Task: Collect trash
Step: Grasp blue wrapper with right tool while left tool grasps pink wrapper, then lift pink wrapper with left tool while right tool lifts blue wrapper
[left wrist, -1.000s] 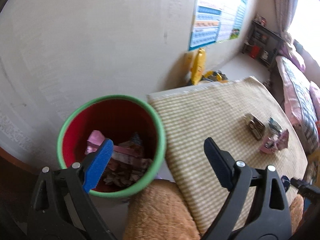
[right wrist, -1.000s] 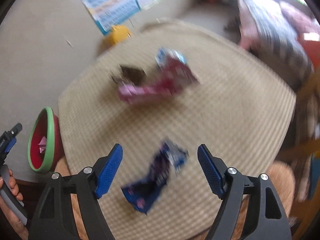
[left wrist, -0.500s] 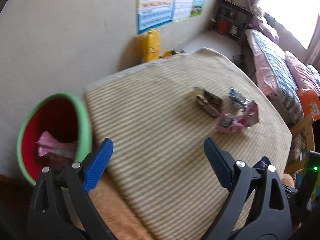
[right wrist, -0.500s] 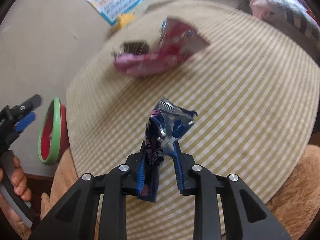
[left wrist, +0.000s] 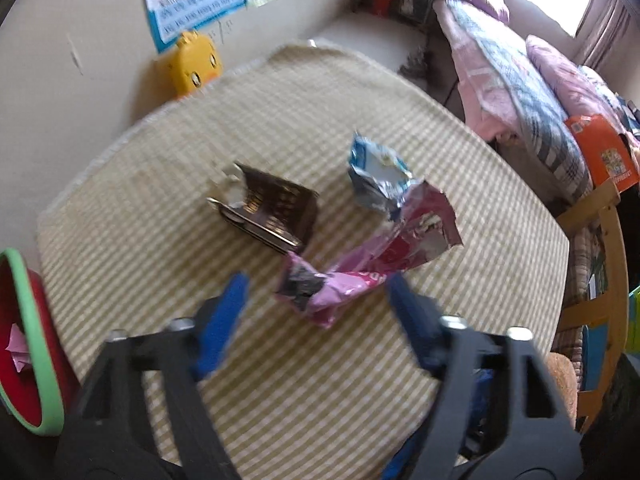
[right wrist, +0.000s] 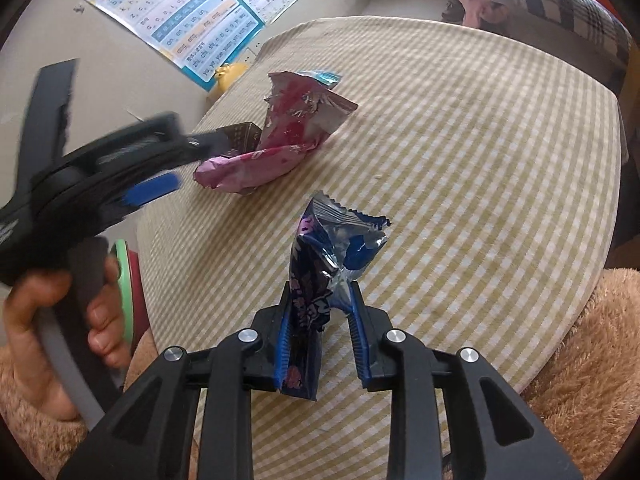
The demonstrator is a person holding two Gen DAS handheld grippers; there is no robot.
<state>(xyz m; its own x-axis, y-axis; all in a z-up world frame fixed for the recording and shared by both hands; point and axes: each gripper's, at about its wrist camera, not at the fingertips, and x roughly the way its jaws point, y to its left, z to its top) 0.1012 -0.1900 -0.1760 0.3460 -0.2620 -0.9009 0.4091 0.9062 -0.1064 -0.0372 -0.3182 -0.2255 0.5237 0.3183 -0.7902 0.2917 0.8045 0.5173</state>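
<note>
On the checked tablecloth (left wrist: 160, 200) lie a pink wrapper (left wrist: 360, 276), a brown foil wrapper (left wrist: 276, 208) and a light blue wrapper (left wrist: 376, 176). My left gripper (left wrist: 316, 296) hangs just above the pink wrapper's near end. Its jaws are closing with that end between them, and the pads are still apart from it. The right wrist view shows the left gripper (right wrist: 188, 164) beside the pink wrapper (right wrist: 256, 164). My right gripper (right wrist: 318, 300) is shut on a dark blue wrapper (right wrist: 328, 256), which stands up from the jaws. The red bin with a green rim (left wrist: 36, 320) sits at the table's left edge.
A yellow duck toy (left wrist: 194, 64) and a wall poster (right wrist: 192, 20) stand behind the table. A bed with pink bedding (left wrist: 520, 80) and a wooden chair (left wrist: 608, 272) are on the right. A hand (right wrist: 36, 320) in a fuzzy brown sleeve holds the left gripper.
My left gripper swung from over the bin to the wrappers on the table, and its jaws narrowed. My right gripper shut on the dark blue wrapper and raised it.
</note>
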